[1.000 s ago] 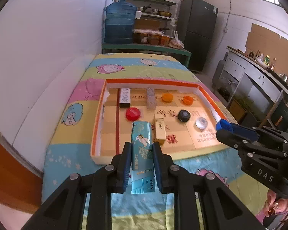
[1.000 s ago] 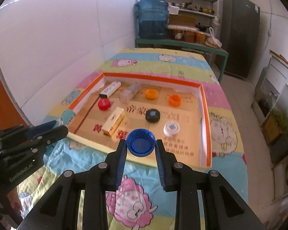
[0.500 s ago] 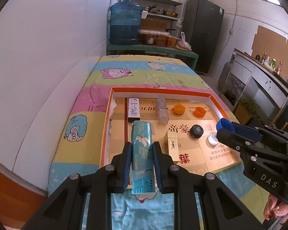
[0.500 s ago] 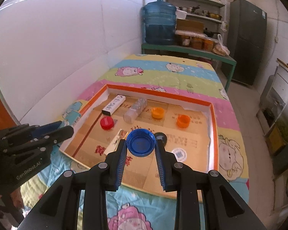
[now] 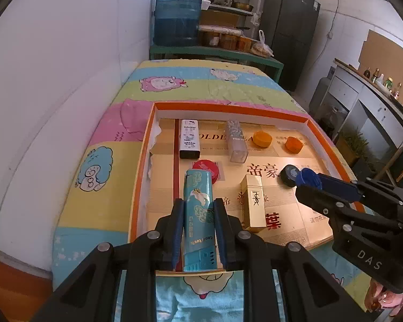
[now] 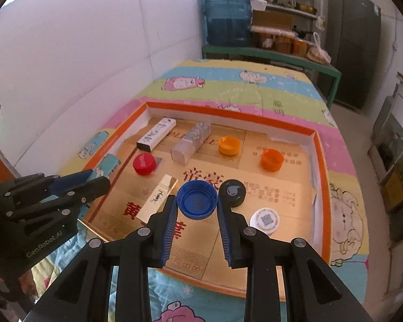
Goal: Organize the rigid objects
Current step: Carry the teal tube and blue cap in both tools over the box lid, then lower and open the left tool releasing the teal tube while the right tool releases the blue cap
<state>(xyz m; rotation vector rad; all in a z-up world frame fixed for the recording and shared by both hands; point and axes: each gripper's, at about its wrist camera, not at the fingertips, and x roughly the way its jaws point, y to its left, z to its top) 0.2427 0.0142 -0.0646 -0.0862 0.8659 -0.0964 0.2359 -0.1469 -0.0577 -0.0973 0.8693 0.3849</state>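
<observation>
Left wrist view: we could knock the gold box (image 5: 253, 204) or red cap (image 5: 206, 169) while lowering the teal box (image 5: 198, 220) into the crowded tray (image 5: 139, 161) (gaps look tight). Left gripper (image 5: 198, 232) jaws clamp that box; right gripper (image 6: 197, 224) jaws pinch the blue cap (image 6: 197, 199) above the tray.

My left gripper (image 5: 198, 209) points forward and down, its fingers clamped on the two long sides of a teal box (image 5: 198, 214). My right gripper (image 6: 197, 204), just to its right, angles down the same way, its jaws pinching a blue cap (image 6: 197, 199) at the tips.
</observation>
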